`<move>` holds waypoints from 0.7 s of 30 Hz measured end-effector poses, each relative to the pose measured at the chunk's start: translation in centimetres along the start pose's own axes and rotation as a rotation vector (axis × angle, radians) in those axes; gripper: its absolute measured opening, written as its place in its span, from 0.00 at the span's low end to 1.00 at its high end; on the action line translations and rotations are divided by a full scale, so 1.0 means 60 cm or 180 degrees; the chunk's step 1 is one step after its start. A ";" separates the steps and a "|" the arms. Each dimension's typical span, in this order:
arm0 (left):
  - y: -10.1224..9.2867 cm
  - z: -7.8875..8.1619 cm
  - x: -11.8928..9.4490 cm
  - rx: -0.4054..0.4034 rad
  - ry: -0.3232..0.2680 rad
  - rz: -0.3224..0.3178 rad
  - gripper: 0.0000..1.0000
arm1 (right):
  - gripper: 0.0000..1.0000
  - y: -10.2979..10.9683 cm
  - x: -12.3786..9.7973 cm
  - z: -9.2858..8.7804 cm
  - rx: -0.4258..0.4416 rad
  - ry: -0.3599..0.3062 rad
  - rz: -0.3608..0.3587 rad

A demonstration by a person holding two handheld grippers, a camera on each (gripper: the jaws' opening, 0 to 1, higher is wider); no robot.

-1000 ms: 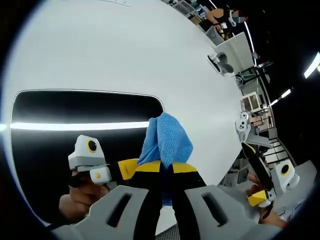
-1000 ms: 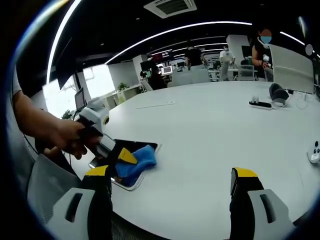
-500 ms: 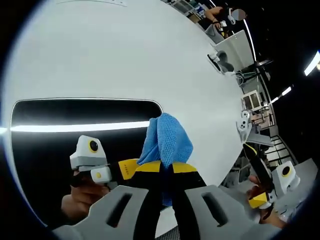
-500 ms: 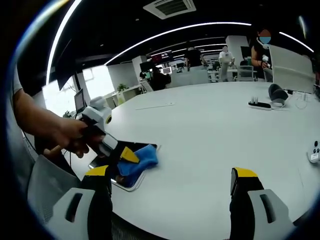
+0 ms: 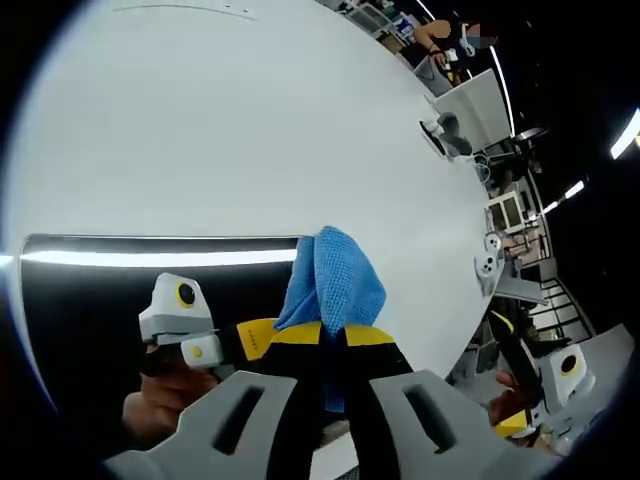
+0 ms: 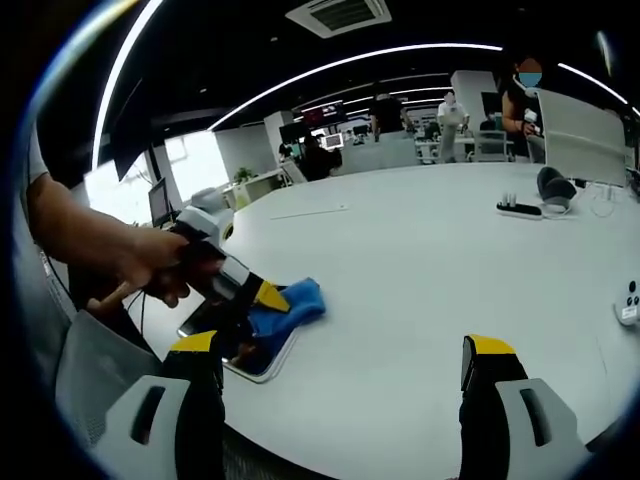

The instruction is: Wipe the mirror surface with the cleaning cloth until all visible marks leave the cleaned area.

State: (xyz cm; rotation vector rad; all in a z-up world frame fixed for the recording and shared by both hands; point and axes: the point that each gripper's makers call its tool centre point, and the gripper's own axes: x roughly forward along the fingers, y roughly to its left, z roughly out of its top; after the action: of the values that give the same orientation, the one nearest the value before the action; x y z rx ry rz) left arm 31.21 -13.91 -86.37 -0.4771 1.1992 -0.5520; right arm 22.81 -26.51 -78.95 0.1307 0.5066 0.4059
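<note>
Left gripper (image 5: 335, 345) pinches the blue cloth (image 5: 333, 280) at the mirror's (image 5: 100, 300) 3 o'clock edge; right gripper (image 6: 340, 385) spread wide over the table (image 6: 450, 260).

left gripper (image 5: 334, 340): jaws come up from the bottom and are clamped tight on the blue cloth, yellow tips pressed together
cleaning cloth (image 5: 332, 281): blue, bunched up, sticks out past the jaw tips and sits right at the mirror's right end
mirror (image 5: 110, 300): dark slab lying flat on the table, bright light strip reflected across its top edge, plus a reflection of the gripper and the hand holding it
table (image 5: 250, 120): big, white, rounded
right gripper (image 5: 520, 385): low right, past the table edge, yellow-tipped, can't tell how its jaws stand
</note>
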 end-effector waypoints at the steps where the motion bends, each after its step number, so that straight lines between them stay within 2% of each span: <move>1: 0.000 0.003 0.001 0.0021 0.0003 -0.0002 0.03 | 0.99 0.000 0.000 0.000 0.0002 0.0003 0.0001; 13: 0.006 0.032 0.007 0.0020 -0.0018 0.0052 0.03 | 0.99 0.003 0.001 -0.004 -0.0042 0.0048 0.0026; 16: 0.008 0.038 0.008 0.0017 -0.0033 0.0078 0.03 | 0.99 0.007 0.005 -0.024 -0.0183 0.0257 0.0066; 17: 0.009 0.039 0.007 0.0011 -0.0037 0.0090 0.03 | 0.99 0.011 0.007 -0.037 -0.0183 0.0384 0.0109; 18: 0.010 0.040 0.007 -0.0006 -0.0044 0.0096 0.03 | 0.99 0.014 0.009 -0.042 -0.0171 0.0425 0.0139; 19: 0.013 0.045 0.006 -0.0114 -0.0076 0.0104 0.03 | 0.99 0.013 0.010 -0.049 -0.0213 0.0502 0.0135; 21: 0.015 0.046 0.007 -0.0218 -0.0054 0.0091 0.03 | 0.99 0.012 0.012 -0.050 -0.0250 0.0522 0.0121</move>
State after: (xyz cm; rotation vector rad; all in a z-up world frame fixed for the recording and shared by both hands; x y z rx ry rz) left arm 34.09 -13.33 -86.41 -0.5211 1.2099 -0.4826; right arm 21.63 -25.51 -81.73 0.0312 0.6494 0.4755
